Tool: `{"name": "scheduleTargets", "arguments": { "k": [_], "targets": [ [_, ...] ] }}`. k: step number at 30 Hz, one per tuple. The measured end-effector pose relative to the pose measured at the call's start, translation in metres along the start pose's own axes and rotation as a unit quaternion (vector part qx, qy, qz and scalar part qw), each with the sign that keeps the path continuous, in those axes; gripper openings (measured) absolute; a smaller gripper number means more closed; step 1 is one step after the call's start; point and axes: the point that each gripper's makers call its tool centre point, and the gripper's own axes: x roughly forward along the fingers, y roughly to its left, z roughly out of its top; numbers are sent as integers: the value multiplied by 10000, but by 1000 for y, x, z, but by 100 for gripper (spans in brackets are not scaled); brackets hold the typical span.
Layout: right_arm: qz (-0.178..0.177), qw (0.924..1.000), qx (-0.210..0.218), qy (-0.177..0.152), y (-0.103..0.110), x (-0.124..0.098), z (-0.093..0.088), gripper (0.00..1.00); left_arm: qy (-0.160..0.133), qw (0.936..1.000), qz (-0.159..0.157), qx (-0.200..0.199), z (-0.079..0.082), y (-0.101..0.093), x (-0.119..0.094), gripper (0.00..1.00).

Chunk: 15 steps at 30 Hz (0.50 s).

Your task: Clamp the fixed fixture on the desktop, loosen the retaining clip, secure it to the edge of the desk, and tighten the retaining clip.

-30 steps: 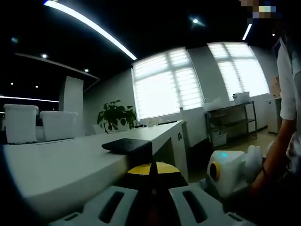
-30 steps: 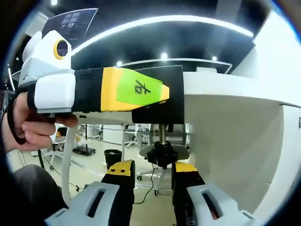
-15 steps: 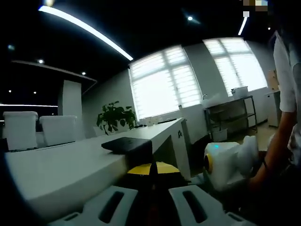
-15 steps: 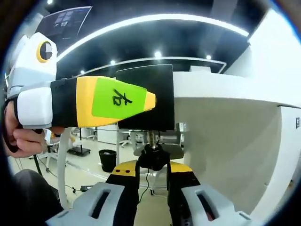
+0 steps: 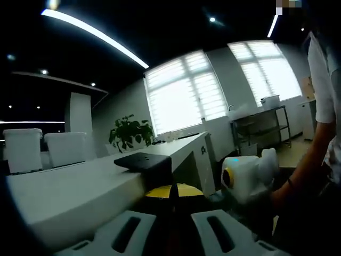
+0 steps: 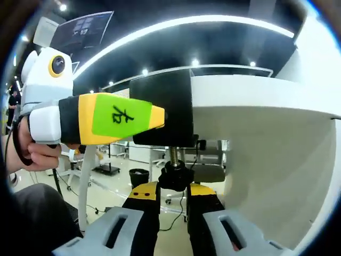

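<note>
Right gripper view, nearest: right gripper rising from bottom edge, yellow-tipped jaws drawn close on either side of black knob of the clamp screw, pads touching or nearly touching it; full clamping hard to confirm. Threaded screw running up from knob into underside of black fixture. Fixture sitting on bench edge, wrapped over the white slab, top plate above, screw below. Left gripper coming in from the left, yellow and black body with green label, tip against side of fixture, jaws shut on it as far as visible. Hand holding the white rear housing of that gripper. Beyond, under the bench: office chairs, dark bin, bench leg.

Left gripper view, nearest: own white jaw bases at bottom, yellow tips together at centre, left gripper closed up against black fixture. Fixture top plate lying flat on white bench near its front edge. Right gripper low at right, below bench level, white housing with yellow ring, a person's arm behind it. Farther off: potted plant, white chairs, metal shelf rack, bright windows with blinds, ceiling light strips.
</note>
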Motion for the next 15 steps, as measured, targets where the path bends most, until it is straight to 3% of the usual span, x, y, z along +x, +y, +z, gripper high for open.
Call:
{"name": "scheduleTargets", "arguments": {
  "k": [3,5,11,15],
  "targets": [
    [297,9995,-130,14,-4,3,2,17,115,9999,0,49,-6,-1,0,3],
    [680,9976,140,25,4,5,1,17,100,9999,-5,-86,-5,0,1,3],
    [1183,9925,314,-1,8,3,-1,17,54,9999,-31,-160,-4,1,2,3],
    [1290,9913,274,-19,12,2,0,16,29,9998,-19,-198,-4,1,2,3]
  ]
}}
